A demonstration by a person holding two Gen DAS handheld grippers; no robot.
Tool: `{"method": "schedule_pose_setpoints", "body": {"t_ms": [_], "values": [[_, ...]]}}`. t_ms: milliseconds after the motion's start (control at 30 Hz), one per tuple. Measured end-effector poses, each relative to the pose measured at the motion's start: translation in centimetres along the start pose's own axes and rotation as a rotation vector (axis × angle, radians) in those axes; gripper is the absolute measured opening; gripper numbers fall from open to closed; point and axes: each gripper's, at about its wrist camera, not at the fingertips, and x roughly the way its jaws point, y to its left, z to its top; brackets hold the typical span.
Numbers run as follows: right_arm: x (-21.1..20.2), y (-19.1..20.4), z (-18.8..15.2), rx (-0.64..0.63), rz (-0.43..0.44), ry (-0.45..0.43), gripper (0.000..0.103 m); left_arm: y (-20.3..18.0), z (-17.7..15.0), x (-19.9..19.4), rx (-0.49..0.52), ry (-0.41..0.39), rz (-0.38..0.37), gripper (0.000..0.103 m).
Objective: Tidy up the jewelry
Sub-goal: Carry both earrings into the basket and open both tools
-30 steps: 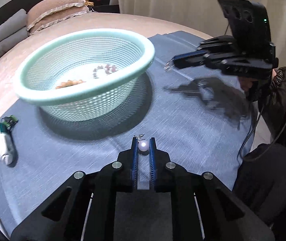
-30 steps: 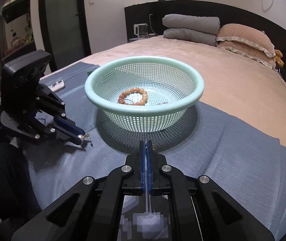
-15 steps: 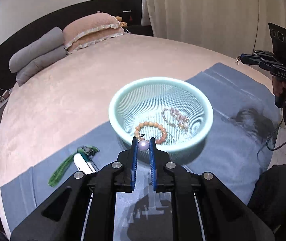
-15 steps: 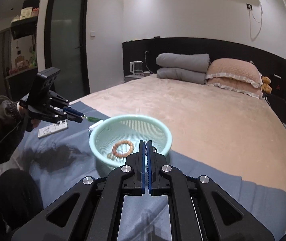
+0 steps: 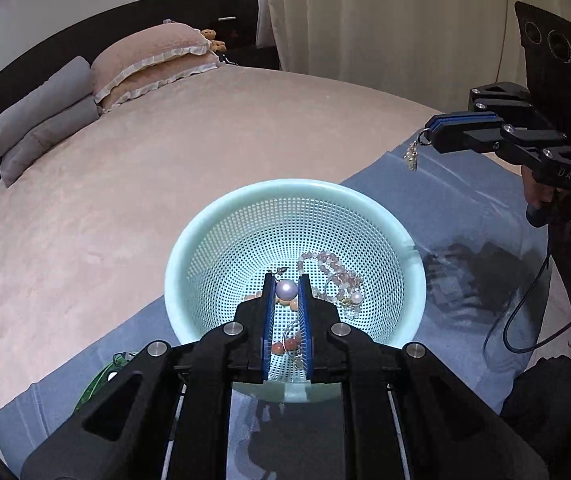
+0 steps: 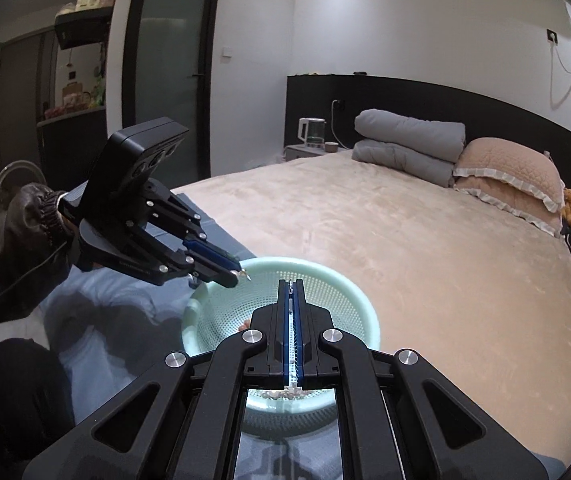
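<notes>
one round white pearl earring (image 5: 286, 290), hook pointing away, sits pinched in the left tongs (image 5: 287, 285). the right tongs (image 5: 429, 133) are clamped on a small charm (image 5: 412, 157), which dangles straight down.

A white pearl earring (image 5: 286, 289) hangs above the mint mesh basket (image 5: 221, 240) holding beaded bracelets (image 5: 335, 276).

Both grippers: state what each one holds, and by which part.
The left gripper pinches a pearl earring by the pearl itself. The right gripper clamps a small dangling earring by its top hook.
</notes>
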Motion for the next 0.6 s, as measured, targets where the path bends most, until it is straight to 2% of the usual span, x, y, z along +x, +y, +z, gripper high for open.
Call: {"method": "schedule_pose_setpoints", "body": {"t_ms": [200,333,600], "values": [[4.7,0.3,-1.7,0.012,0.049,0.098,0.002,0.0,-0.6,3.1,0.013,0.063,-0.006,0.012],[7.6,1.1,-2.6,0.000,0.043,0.176,0.002,-0.1,-0.6,4.1,0.025,0.092,-0.009,0.012],[9.4,1.7,-4.1,0.015,0.025,0.255,0.002,-0.5,-1.0,4.5,0.030,0.118,-0.004,0.012]]}}
